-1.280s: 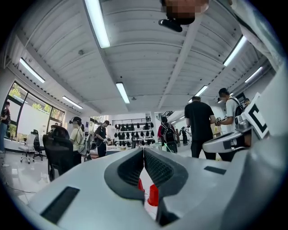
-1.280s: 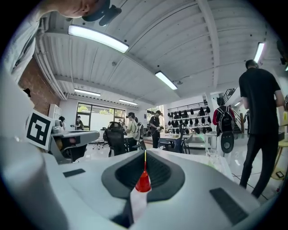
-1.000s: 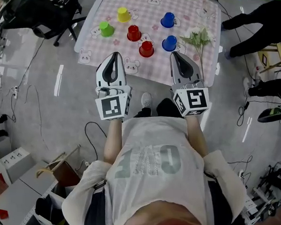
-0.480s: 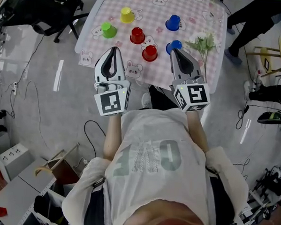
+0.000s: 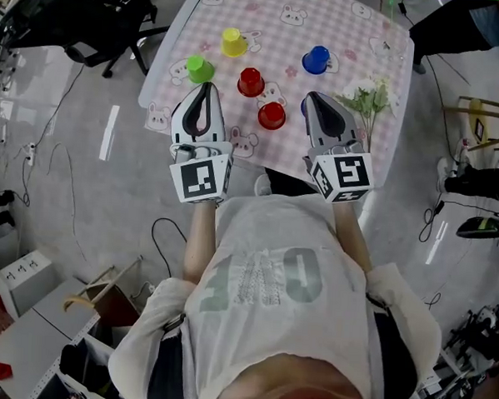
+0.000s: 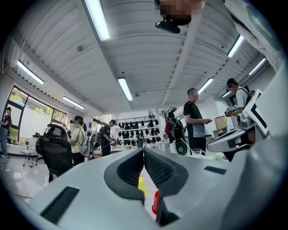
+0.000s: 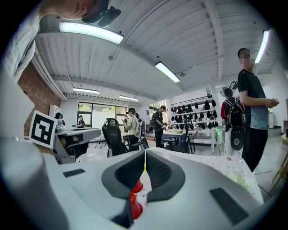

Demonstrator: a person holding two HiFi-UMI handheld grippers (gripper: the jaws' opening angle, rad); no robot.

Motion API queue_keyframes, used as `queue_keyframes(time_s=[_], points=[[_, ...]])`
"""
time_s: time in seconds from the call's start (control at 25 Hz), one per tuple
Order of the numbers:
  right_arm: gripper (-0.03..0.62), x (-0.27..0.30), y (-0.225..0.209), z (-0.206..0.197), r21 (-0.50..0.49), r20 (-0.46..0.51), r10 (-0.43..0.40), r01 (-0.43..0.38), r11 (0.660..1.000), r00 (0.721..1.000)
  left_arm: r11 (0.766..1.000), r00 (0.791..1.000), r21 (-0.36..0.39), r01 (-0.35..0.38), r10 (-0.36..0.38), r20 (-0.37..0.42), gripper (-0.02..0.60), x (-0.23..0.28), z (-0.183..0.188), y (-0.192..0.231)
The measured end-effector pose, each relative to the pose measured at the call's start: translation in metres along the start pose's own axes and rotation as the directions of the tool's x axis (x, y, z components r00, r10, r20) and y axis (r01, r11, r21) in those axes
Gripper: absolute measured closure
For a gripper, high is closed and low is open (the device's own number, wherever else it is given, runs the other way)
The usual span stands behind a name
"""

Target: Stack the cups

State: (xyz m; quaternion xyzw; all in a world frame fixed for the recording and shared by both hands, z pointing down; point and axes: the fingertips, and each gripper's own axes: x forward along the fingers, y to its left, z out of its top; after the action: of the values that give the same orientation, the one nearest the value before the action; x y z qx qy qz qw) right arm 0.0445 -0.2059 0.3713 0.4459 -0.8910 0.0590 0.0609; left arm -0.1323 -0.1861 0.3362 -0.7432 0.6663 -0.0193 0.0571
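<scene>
We hold our left claw (image 5: pixel 205 94) pressed together and empty, the green cup (image 5: pixel 199 67) just left of its tip, the yellow cup (image 5: pixel 233 42) beyond it, the far red cup (image 5: pixel 251 81) and near red cup (image 5: pixel 271 115) between it and our equally closed right claw (image 5: pixel 315 102), the blue cup (image 5: pixel 316 59) beyond that, all apart on the pink checked tablecloth (image 5: pixel 350 29) above the grey floor (image 5: pixel 84 169).

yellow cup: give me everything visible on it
The yellow cup is small, plain, plastic-looking and tapered, apparently standing mouth down. It sits on the far left part of the pink checked cloth, apart from the other cups. Its neighbours are the green cup and a red cup. Only the cloth touches it.
</scene>
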Motion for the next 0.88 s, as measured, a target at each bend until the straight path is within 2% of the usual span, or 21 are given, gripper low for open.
queue_keyframes(time_s=[0.12,0.4,0.88], points=[[0.563,0.006,-0.008,-0.002,0.010,-0.006,-0.004,0.004,1.000,1.000,1.000,1.000,-0.014,0.012,-0.012,-0.011,0.552,0.011,-0.006,-0.001],[0.563,0.015,-0.024,-0.007,0.025,-0.023,-0.013,0.013,1.000,1.000,0.993,0.991,-0.038,0.111,-0.113,-0.072,0.551,0.039,-0.026,-0.016],[0.560,0.021,-0.051,-0.020,0.023,-0.076,-0.039,0.041,0.999,0.996,0.991,0.987,-0.045,0.125,-0.129,-0.095,0.551,0.071,-0.038,-0.015]])
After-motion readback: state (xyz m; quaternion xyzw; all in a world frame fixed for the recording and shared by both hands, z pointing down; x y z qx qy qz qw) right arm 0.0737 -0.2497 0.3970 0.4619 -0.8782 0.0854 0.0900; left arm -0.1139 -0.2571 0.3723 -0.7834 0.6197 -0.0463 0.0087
